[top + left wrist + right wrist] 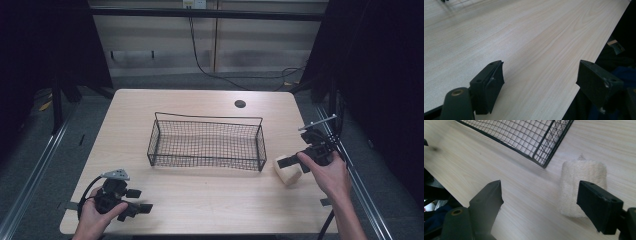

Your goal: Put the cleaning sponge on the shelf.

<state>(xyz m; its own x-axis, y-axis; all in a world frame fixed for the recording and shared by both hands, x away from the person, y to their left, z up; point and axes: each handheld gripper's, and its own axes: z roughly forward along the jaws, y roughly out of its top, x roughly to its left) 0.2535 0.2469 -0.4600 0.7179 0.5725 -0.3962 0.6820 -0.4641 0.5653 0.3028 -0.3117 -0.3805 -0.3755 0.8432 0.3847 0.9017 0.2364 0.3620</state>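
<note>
The table (200, 200) carries an empty wire basket (206, 142). Just beside its right end lies the loofah sponge (580, 185), not yet grasped: right gripper (549, 202) hovers, fingers spread. Left gripper (541, 82) idles open.

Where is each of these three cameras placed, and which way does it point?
High view: above the near table edge, looking forward and down on the wire basket; forearms, hands, both tongs show.
Left gripper view: on the left tongs, facing bare table; its open jaws show.
Right gripper view: on the right tongs, facing the cream sponge; open jaws show.
High and right views share basket and sponge.
</note>
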